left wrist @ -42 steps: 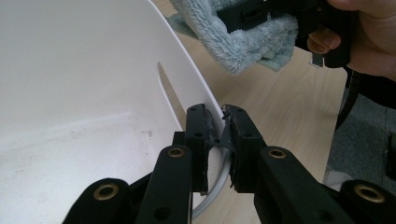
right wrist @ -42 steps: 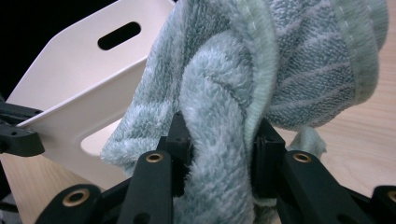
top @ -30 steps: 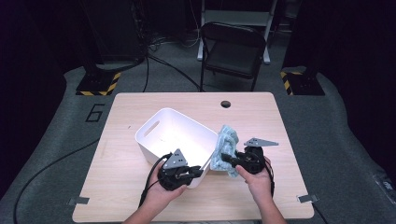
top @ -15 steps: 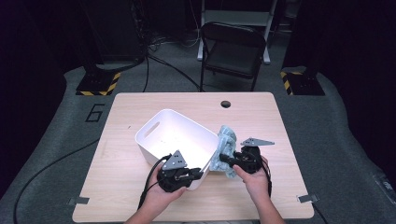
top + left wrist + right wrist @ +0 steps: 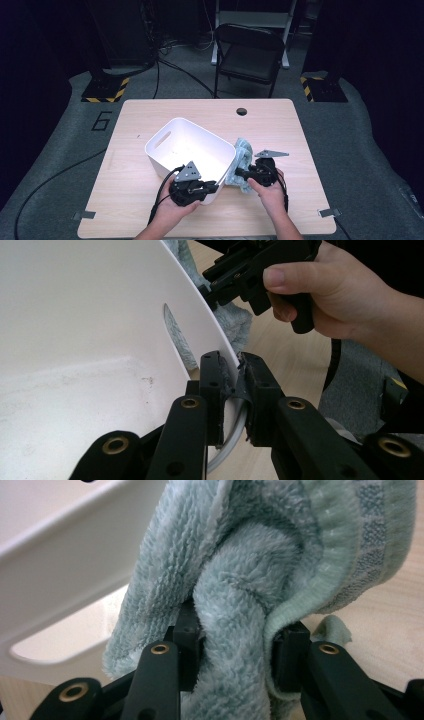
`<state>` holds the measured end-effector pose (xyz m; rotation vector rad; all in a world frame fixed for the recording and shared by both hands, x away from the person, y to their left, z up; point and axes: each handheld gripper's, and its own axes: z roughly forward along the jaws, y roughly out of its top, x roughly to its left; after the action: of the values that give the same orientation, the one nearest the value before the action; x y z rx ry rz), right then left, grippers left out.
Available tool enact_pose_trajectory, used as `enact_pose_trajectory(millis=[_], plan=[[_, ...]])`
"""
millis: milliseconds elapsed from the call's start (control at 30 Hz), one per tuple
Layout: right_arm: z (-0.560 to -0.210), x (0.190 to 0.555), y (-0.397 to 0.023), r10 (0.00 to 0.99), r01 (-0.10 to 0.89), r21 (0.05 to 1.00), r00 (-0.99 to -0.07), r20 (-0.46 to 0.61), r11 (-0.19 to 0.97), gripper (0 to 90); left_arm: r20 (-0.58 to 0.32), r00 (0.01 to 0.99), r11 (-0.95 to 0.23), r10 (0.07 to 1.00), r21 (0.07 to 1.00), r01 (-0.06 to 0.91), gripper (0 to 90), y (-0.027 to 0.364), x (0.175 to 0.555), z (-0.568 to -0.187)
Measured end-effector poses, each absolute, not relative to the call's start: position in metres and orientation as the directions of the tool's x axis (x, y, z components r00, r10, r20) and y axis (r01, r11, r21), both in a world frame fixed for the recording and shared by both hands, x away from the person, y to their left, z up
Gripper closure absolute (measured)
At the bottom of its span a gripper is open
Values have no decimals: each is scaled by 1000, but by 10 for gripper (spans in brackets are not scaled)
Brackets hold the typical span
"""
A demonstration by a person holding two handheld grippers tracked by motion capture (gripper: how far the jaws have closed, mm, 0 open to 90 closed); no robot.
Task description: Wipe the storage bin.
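A white plastic bin (image 5: 192, 145) stands tilted on the wooden table (image 5: 140, 115). My left gripper (image 5: 212, 187) is shut on the bin's near rim, and its jaws (image 5: 234, 375) pinch the thin white wall (image 5: 90, 330) between them. A light blue-green towel (image 5: 244, 152) hangs bunched against the bin's right side. My right gripper (image 5: 239, 174) is shut on it. A thick fold of the towel (image 5: 260, 555) fills the space between the right gripper's (image 5: 235, 635) jaws. The bin's handle slot (image 5: 65, 555) lies just left of the towel.
A black folding chair (image 5: 247, 55) stands beyond the table's far edge. A round hole (image 5: 242, 111) sits near the table's far edge. Cables trail from both grippers toward the front edge. The person's right hand (image 5: 340, 300) holds its gripper close to the bin.
The right gripper with the towel has shifted slightly toward the bin's side. The left gripper and the bin have stayed where they were.
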<state>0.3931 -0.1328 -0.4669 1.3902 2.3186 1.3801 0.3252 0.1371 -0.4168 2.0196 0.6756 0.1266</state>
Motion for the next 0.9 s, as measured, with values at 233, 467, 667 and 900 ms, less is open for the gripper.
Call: enact_pose_trajectory(millis=[233, 467, 667, 900], plan=[[-478, 394, -131, 751, 670, 717, -571, 331, 193, 633, -180, 839, -381, 513, 828, 411, 808, 135, 322, -417], [-499, 396, -123, 766, 704, 663, -566, 305, 256, 634, -179, 836, -373, 519, 832, 410, 807, 135, 321, -417], [-510, 399, -120, 770, 710, 649, -565, 296, 272, 632, -190, 840, -372, 509, 831, 414, 804, 136, 322, -418], [-509, 399, -122, 773, 718, 653, -549, 318, 242, 632, -190, 839, -368, 510, 833, 413, 803, 136, 322, -418]])
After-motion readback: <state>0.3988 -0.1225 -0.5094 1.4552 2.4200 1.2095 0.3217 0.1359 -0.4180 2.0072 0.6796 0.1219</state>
